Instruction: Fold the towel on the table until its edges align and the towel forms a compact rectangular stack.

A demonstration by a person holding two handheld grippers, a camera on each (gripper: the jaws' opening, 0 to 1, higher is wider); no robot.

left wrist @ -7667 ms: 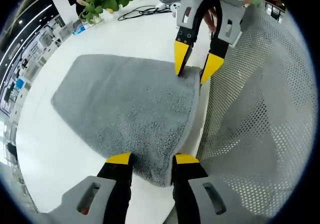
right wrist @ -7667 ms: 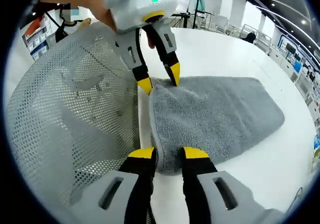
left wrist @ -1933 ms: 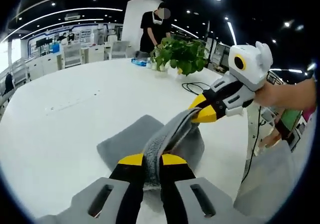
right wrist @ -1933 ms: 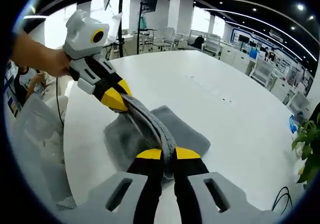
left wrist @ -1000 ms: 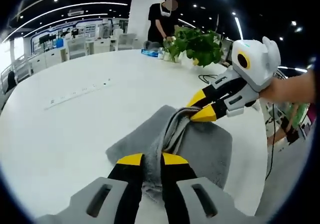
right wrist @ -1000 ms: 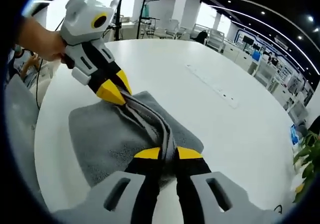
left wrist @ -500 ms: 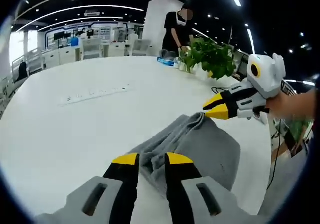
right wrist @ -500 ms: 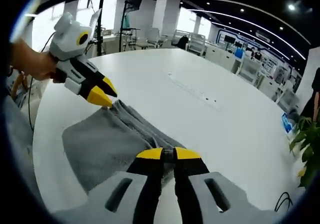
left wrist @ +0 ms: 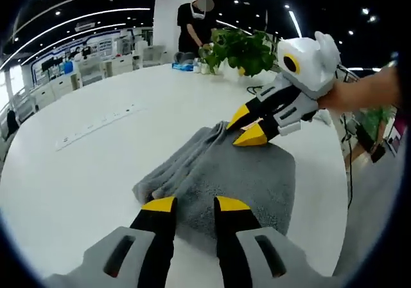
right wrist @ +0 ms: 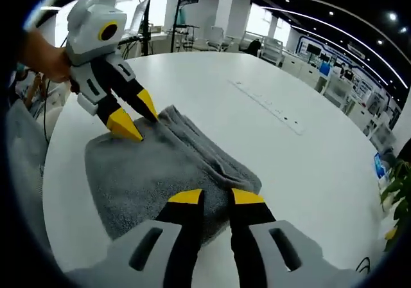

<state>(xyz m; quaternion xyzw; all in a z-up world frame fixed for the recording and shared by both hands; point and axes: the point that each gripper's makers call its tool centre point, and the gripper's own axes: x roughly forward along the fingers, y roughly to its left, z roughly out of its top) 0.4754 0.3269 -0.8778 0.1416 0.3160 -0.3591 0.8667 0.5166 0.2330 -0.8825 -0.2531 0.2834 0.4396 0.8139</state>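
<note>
Plant (left wrist: 243, 44) behind towel (left wrist: 225, 172), table (left wrist: 83, 146)

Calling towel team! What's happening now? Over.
Left gripper and right gripper both open, over towel. Towel folded once on table, far edge bunched. Nothing in the way.

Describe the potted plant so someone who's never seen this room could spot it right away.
Start at the big white table and look past the grey towel to its far edge. The plant stands there beside a person in black, the one leafy green thing.
</note>
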